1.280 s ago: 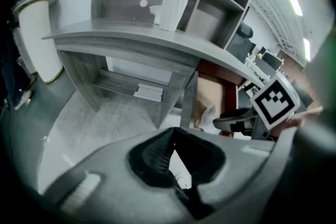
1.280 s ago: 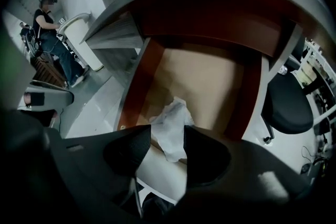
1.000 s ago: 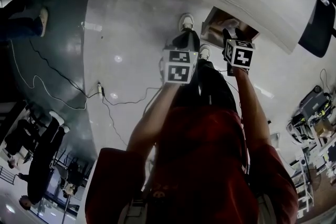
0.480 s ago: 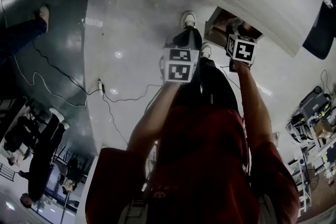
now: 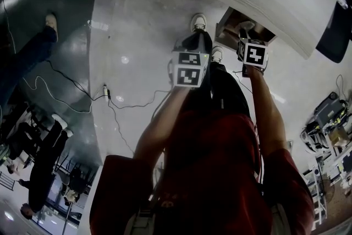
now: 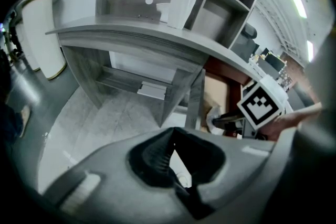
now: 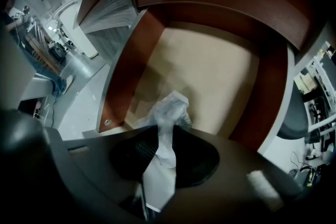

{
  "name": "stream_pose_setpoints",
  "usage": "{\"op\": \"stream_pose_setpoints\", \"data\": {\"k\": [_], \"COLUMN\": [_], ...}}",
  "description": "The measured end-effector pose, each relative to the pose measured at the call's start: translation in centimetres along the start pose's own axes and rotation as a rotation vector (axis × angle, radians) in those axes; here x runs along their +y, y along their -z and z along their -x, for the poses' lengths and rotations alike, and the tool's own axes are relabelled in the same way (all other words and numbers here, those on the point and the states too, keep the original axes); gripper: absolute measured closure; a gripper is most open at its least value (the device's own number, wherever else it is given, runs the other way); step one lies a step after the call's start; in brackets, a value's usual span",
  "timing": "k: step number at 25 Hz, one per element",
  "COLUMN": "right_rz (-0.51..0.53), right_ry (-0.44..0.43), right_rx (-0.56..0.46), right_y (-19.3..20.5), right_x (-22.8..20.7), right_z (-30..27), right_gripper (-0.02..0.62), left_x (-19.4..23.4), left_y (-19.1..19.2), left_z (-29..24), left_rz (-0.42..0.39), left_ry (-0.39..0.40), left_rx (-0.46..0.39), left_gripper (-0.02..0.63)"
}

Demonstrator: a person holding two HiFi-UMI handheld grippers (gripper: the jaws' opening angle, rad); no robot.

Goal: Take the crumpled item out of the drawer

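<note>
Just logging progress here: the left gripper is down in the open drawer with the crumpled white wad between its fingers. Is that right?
Wrong gripper. It is the right gripper that is down in the open drawer, its fingers closing on the crumpled white wad between them; the right gripper view shows it. The left gripper is outside the drawer, holding nothing.

Right hand-held gripper [image 7: 159,150] closing its jaws on crumpled item [image 7: 169,106]
</note>
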State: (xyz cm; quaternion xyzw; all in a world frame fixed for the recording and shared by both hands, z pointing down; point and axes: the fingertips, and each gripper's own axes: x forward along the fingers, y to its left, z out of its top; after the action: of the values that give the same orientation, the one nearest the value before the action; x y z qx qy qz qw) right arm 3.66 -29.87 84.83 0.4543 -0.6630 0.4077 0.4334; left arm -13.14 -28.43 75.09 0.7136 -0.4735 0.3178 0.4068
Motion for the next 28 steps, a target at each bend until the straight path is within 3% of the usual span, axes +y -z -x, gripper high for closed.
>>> {"op": "stream_pose_setpoints", "data": {"k": [13, 28], "right_rz": [0.01, 0.033], "right_ry": [-0.012, -0.075], "right_rx": [-0.034, -0.169], "right_y": [0.5, 0.3], "right_x": [0.8, 2.3], "right_z": [3.6, 11.4], "right_gripper": [0.552, 0.56], "left_x": [-1.0, -5.0], "left_y": [-0.7, -1.7], "left_z": [1.9, 6.8], "left_rz": [-0.036, -0.102], "left_ry": [-0.006, -0.026], "left_rx": [-0.027, -0.091], "left_gripper": [0.609, 0.609]}}
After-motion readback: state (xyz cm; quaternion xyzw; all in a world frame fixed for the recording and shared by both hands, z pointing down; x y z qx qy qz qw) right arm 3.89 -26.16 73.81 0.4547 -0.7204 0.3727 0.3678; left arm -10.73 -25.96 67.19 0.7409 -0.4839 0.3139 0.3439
